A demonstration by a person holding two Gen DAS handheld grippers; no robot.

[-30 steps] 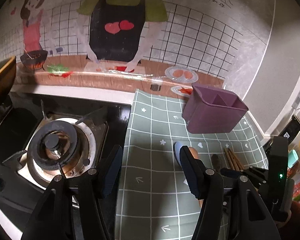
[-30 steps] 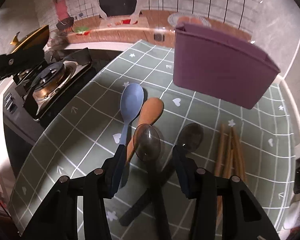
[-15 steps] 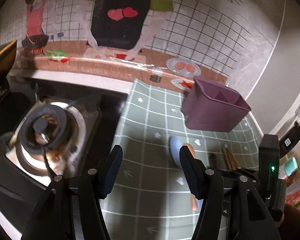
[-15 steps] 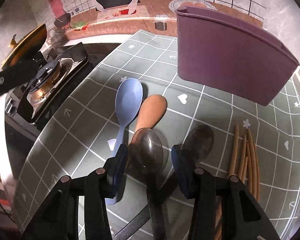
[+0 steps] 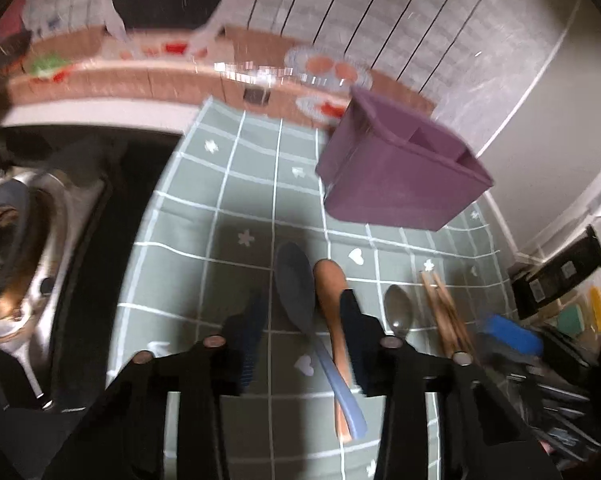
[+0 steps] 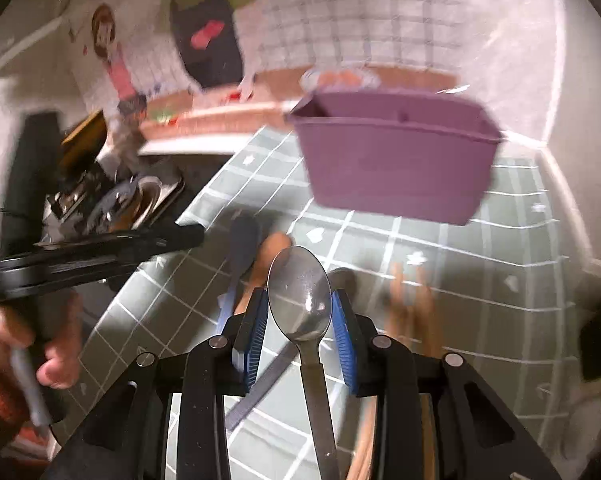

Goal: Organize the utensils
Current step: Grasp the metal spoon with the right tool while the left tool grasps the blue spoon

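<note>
Left gripper [image 5: 300, 320] hangs with jaws spread wide over the blue spoon [image 5: 296, 292] and wooden spoon [image 5: 332, 300]; right gripper [image 6: 299, 316] clamps the metal spoon [image 6: 300, 292], with the purple caddy [image 6: 396, 160] ahead of it.

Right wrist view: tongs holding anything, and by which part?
Yes. Right tongs hold the metal spoon, pads clamped on the sides of its bowl. Left tongs hold nothing.
</note>
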